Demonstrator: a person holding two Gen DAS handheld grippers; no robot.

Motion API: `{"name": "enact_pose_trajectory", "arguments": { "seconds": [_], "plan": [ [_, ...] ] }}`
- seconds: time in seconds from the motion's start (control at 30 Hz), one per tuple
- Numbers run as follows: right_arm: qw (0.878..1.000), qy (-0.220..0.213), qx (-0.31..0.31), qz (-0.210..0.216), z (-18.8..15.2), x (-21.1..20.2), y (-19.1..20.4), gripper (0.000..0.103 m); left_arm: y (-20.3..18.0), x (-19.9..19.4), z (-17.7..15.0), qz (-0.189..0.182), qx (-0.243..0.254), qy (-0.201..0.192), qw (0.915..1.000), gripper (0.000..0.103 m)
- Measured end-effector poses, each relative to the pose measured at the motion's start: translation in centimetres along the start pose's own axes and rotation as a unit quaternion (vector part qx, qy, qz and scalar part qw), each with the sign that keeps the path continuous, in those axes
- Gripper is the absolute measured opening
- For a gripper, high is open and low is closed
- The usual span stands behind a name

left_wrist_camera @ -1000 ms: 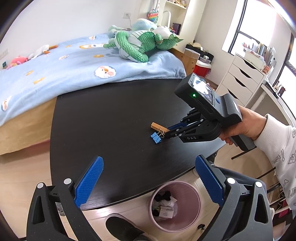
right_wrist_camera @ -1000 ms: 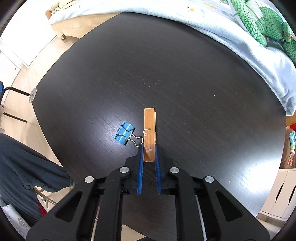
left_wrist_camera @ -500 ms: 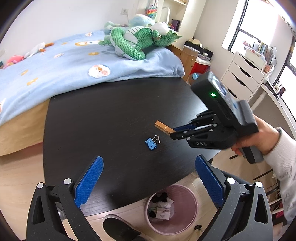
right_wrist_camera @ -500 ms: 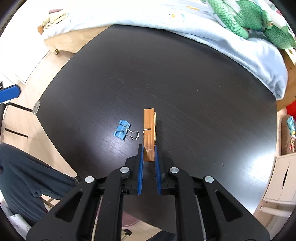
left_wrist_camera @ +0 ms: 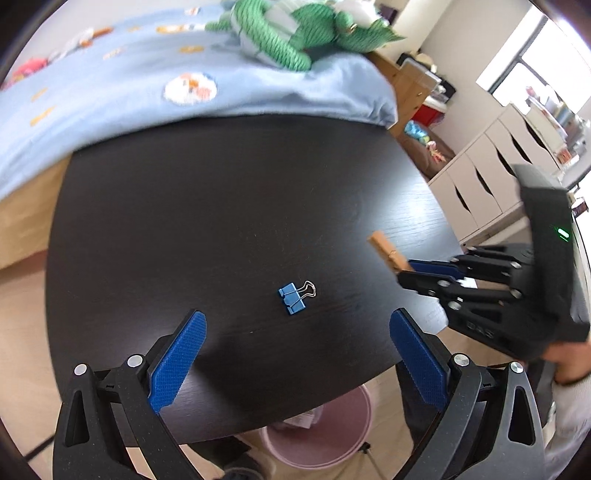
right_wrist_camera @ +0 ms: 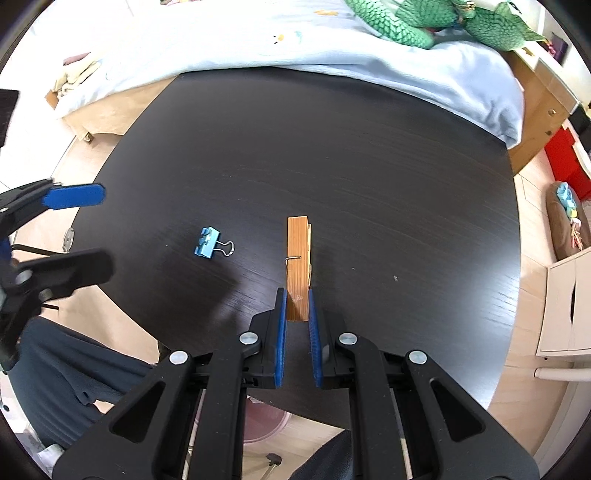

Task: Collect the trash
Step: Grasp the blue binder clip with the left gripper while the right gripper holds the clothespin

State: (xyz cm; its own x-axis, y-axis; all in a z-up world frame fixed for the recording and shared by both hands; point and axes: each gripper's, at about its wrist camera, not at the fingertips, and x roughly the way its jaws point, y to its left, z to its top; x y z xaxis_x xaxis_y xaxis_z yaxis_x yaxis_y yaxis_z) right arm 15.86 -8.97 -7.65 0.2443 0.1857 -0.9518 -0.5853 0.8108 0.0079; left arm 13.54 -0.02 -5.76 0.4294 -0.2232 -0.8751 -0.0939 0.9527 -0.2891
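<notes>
Only the left wrist view shows the pink bin [left_wrist_camera: 317,439] under the table [left_wrist_camera: 221,206], while the right claw [right_wrist_camera: 297,314] grasps the clothespin [right_wrist_camera: 298,254] near the binder clip [right_wrist_camera: 207,242], left claw [left_wrist_camera: 295,332] released.

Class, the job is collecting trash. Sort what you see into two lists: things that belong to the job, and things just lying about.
Job: clothespin held in right tool; binder clip; pink bin; open left tool.

Lying about: green plush; bed; drawers.
</notes>
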Motion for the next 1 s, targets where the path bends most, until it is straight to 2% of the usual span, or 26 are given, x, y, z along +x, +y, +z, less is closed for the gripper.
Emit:
{"name": "enact_pose_trajectory", "arguments": {
  "seconds": [0.13,0.37,0.47,0.53,0.63,0.7,1.0],
  "plan": [
    [1.000,-0.001,0.006,-0.004,-0.4,-0.3,-0.4,0.011,0.2,2.1,0.7,0.013,-0.027,0.028,0.9991,0.096],
    [1.000,0.000,0.016,-0.008,-1.1,-0.3,-1.5,0.011,0.0,5.1,1.6,0.043,-0.042,0.057,0.9965,0.095],
    [1.000,0.000,0.017,-0.008,-1.3,-0.3,-1.8,0.011,-0.2,6.0,1.9,0.049,-0.048,0.065,0.9956,0.081],
    [1.000,0.000,0.019,-0.007,-1.3,-0.2,-2.0,0.011,-0.2,6.6,2.0,0.051,-0.050,0.069,0.9950,0.078],
    [1.000,-0.001,0.019,-0.006,-1.4,-0.2,-2.1,0.011,-0.2,7.0,2.1,0.048,-0.056,0.071,0.9947,0.067],
    [1.000,-0.001,0.020,-0.004,-1.4,-0.1,-2.1,0.011,-0.3,7.3,2.1,0.048,-0.055,0.072,0.9947,0.055],
    [1.000,-0.003,0.022,-0.002,-1.5,0.0,-2.2,0.011,-0.4,7.1,1.9,0.040,-0.036,0.068,0.9962,0.026]
  ]
}}
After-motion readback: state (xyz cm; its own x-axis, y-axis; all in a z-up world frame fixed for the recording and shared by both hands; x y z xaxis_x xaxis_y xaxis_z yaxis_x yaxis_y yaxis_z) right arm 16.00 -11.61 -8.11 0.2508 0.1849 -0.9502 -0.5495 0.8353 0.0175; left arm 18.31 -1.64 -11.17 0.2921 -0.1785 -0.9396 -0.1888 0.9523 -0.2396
